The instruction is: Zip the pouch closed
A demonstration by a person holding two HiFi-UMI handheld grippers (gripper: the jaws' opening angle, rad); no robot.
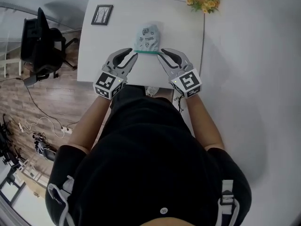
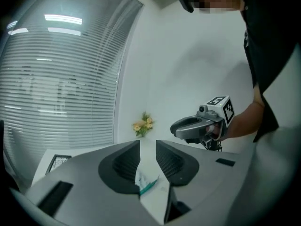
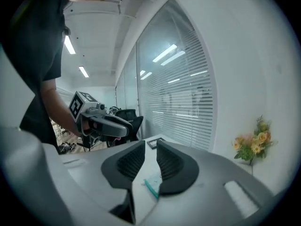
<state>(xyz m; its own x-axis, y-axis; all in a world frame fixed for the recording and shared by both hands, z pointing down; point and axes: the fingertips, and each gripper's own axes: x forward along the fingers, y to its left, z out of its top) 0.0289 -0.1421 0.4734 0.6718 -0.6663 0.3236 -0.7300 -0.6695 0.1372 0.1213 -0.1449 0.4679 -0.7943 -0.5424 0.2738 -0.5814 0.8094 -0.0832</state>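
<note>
A pale printed pouch (image 1: 147, 36) lies on the white table (image 1: 188, 41), its teal zipper edge (image 1: 148, 52) facing me. My left gripper (image 1: 133, 52) and right gripper (image 1: 164, 52) hang above the table, tips at the two ends of that edge in the head view. In the left gripper view the jaws of the left gripper (image 2: 147, 147) stand apart, and the pouch (image 2: 146, 182) shows far below through the gap. The right gripper (image 3: 151, 147) is likewise open, with a corner of the pouch (image 3: 153, 186) below it. Neither holds anything.
A framed picture (image 1: 102, 14) lies at the table's far left corner and a bunch of yellow flowers (image 1: 204, 0) at its far right. A black office chair (image 1: 41, 44) stands left of the table, with cables on the wooden floor (image 1: 42, 121).
</note>
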